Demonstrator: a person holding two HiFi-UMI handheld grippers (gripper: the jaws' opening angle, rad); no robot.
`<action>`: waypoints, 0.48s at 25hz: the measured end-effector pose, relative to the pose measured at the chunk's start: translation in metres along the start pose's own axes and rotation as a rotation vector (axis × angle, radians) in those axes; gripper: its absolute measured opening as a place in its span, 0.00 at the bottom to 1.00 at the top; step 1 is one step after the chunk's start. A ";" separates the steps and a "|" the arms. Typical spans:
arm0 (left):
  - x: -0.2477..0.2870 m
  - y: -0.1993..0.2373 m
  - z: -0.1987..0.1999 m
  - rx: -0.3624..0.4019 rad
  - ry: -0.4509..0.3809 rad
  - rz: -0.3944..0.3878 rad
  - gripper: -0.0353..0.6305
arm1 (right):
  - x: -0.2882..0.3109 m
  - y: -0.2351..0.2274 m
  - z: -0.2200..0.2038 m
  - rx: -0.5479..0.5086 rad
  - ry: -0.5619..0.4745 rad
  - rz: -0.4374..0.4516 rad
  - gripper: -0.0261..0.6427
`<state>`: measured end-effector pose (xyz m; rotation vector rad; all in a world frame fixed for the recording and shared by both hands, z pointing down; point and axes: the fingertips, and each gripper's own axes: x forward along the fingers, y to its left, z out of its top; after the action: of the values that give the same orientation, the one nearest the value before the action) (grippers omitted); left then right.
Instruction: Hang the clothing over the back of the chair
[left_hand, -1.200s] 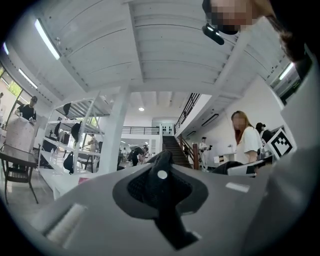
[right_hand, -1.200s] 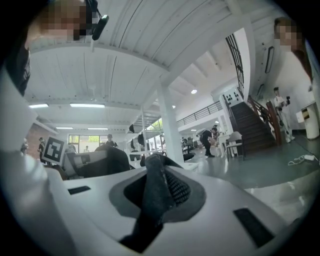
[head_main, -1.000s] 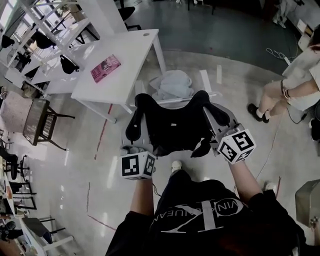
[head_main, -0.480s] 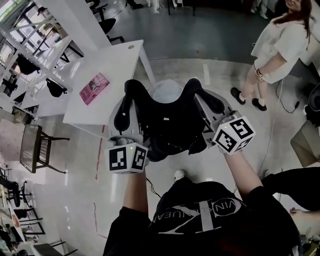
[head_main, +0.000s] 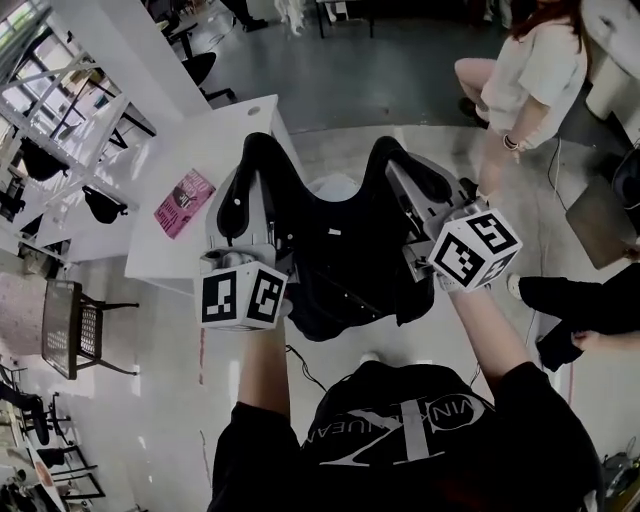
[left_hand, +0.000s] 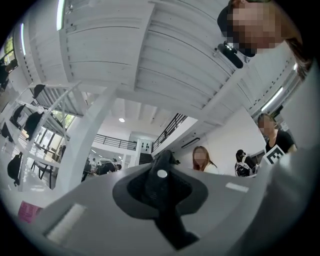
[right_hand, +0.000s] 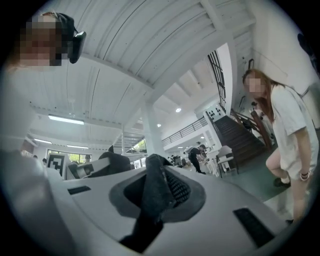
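Holding the black garment (head_main: 335, 260) spread between them, the left hand-held gripper (head_main: 247, 175) and the right hand-held gripper (head_main: 400, 172) each have their jaws nearly together, pinching a fold of the dark cloth near a shoulder. The rest of it sags between and below the two tools. This looks like the carrying step, with the clothing lifted and not yet draped. Just beyond the garment, between the two hand-held grippers, a sliver of the pale chair (head_main: 332, 188) shows; its back can't be made out clearly. The next move probably calls for bringing the cloth over the top of that back with both grips kept firm and level, then lowering so it falls on both sides. Beyond the left hand-held gripper stands a white tabletop (head_main: 200, 150) with a pink booklet (head_main: 184, 202).
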<state>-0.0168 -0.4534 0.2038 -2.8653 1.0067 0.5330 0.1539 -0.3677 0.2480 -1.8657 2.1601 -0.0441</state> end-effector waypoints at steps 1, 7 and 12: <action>0.008 0.004 0.003 0.003 -0.005 -0.007 0.11 | 0.007 -0.003 0.005 -0.006 -0.011 -0.012 0.12; 0.068 0.046 -0.004 0.004 0.003 -0.028 0.11 | 0.069 -0.024 0.017 -0.023 -0.028 -0.061 0.12; 0.101 0.071 -0.048 0.002 0.067 -0.014 0.11 | 0.106 -0.047 -0.010 0.024 0.025 -0.112 0.12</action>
<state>0.0276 -0.5771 0.2186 -2.9045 0.9957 0.4375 0.1835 -0.4803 0.2466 -1.9808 2.0604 -0.1167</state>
